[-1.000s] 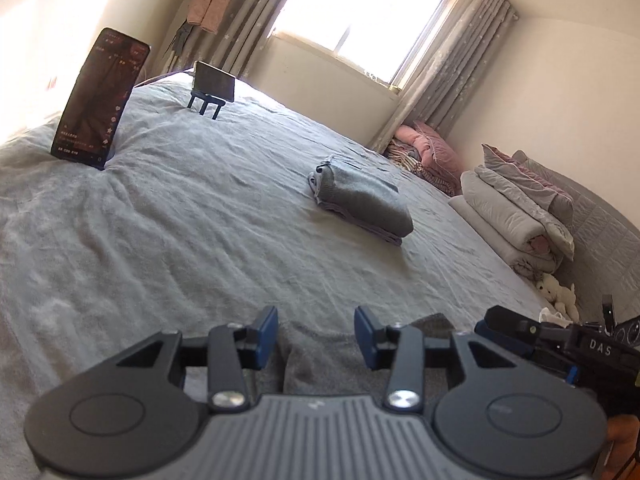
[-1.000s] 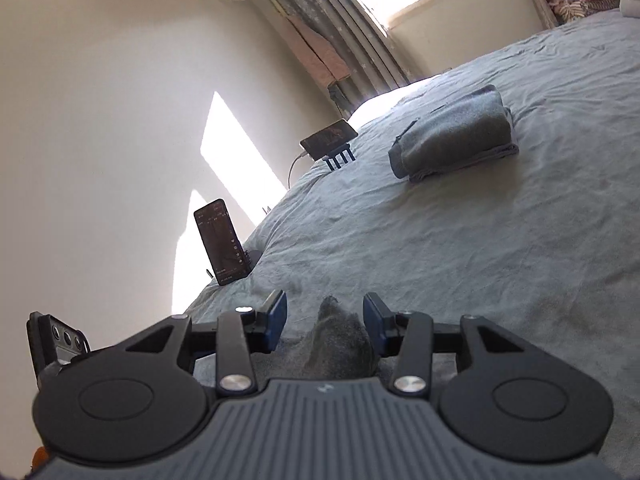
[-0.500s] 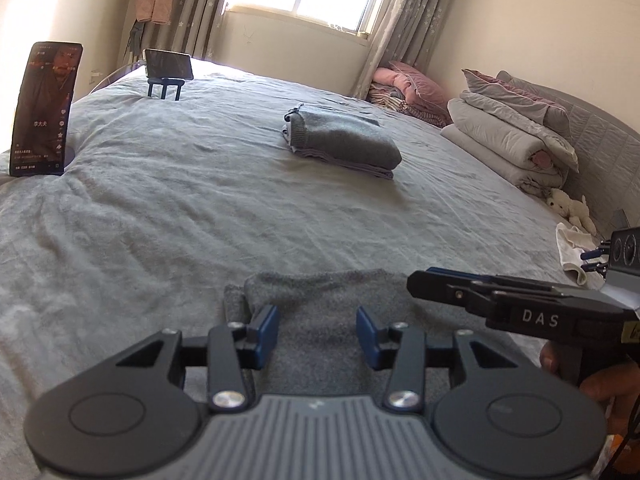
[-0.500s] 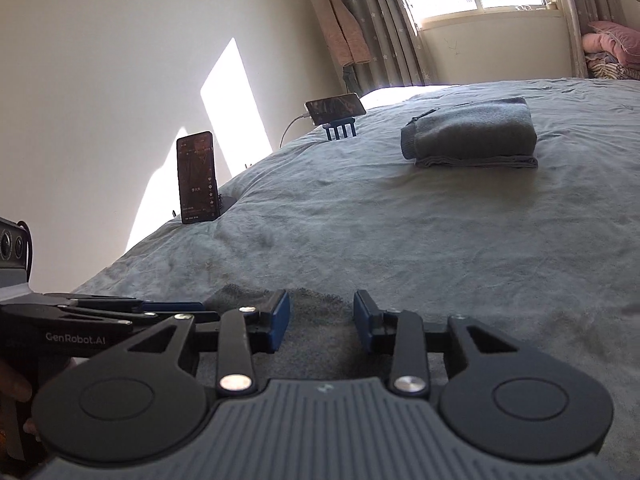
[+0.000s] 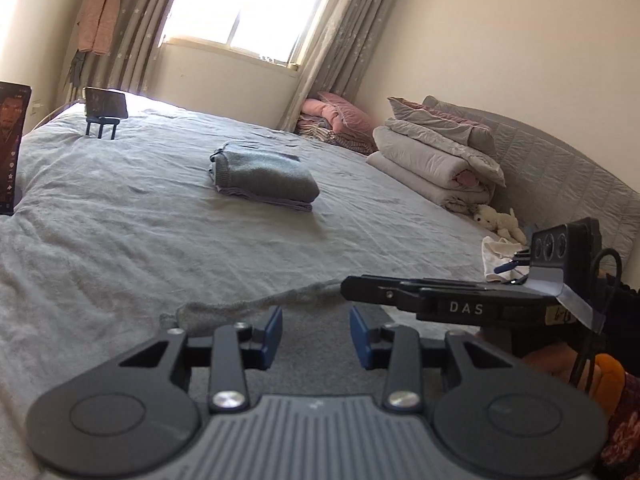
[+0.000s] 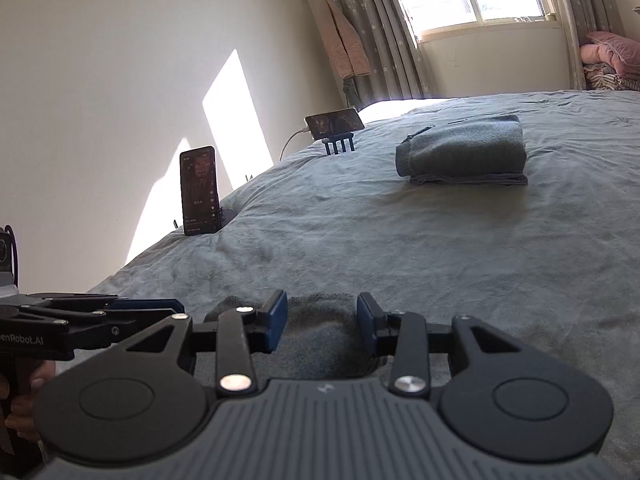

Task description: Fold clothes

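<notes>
The bed (image 5: pixel 160 240) is cut off at every frame edge. One folded pile of grey clothes (image 5: pixel 262 178) lies mid-frame. One grey garment (image 5: pixel 312 320) at bottom centre is half hidden under both grippers. Two phones: one (image 6: pixel 199 191) upright, one (image 6: pixel 335 122) sideways. The left gripper (image 5: pixel 315 334) jaws are closing, the right gripper (image 6: pixel 322 322) jaws are opening; the cloth lies between both, and I cannot tell if the pads press it.

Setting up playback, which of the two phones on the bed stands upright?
The nearer phone by the wall stands upright; the far phone, on a blue stand by the window, lies sideways.
</notes>
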A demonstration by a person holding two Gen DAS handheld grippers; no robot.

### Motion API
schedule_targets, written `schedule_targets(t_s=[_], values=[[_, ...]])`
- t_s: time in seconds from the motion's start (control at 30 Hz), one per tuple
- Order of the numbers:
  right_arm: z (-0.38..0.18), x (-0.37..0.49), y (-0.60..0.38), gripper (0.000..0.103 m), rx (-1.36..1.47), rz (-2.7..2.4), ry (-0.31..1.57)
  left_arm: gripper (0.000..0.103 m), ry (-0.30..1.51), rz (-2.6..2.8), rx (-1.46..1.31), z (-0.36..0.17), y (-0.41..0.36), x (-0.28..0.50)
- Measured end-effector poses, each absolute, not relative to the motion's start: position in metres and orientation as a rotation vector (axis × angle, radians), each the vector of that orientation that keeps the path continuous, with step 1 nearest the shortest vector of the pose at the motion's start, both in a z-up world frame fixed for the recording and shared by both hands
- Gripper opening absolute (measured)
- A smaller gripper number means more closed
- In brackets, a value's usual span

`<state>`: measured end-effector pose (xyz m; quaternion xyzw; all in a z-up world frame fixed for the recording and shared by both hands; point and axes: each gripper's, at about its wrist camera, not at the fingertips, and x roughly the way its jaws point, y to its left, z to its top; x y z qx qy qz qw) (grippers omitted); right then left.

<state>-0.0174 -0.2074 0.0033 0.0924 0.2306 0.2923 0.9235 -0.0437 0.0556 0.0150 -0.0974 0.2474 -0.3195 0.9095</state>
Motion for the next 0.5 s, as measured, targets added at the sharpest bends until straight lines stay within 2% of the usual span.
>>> schedule_targets(t_s=[0.17, 0.3, 0.4, 0.5], values=[[0.012, -0.029, -0.212, 0.040, 0.147, 0.718, 0.441, 0.031, 0.577, -0.903, -0.145, 0.003, 0.028, -0.055], [0.008, -0.030, -0.208, 0.037, 0.109, 0.830, 0.478, 0.031, 0.625, -0.935, -0.052, -0.016, 0.012, -0.059], [-0.006, -0.029, -0.195, 0.026, -0.017, 0.815, 0.512, 0.031, 0.622, -0.942, -0.015, -0.024, 0.007, -0.062], [-0.016, -0.023, -0.189, 0.008, -0.087, 0.778, 0.527, 0.030, 0.612, -0.939, 0.003, -0.026, 0.006, -0.064]])
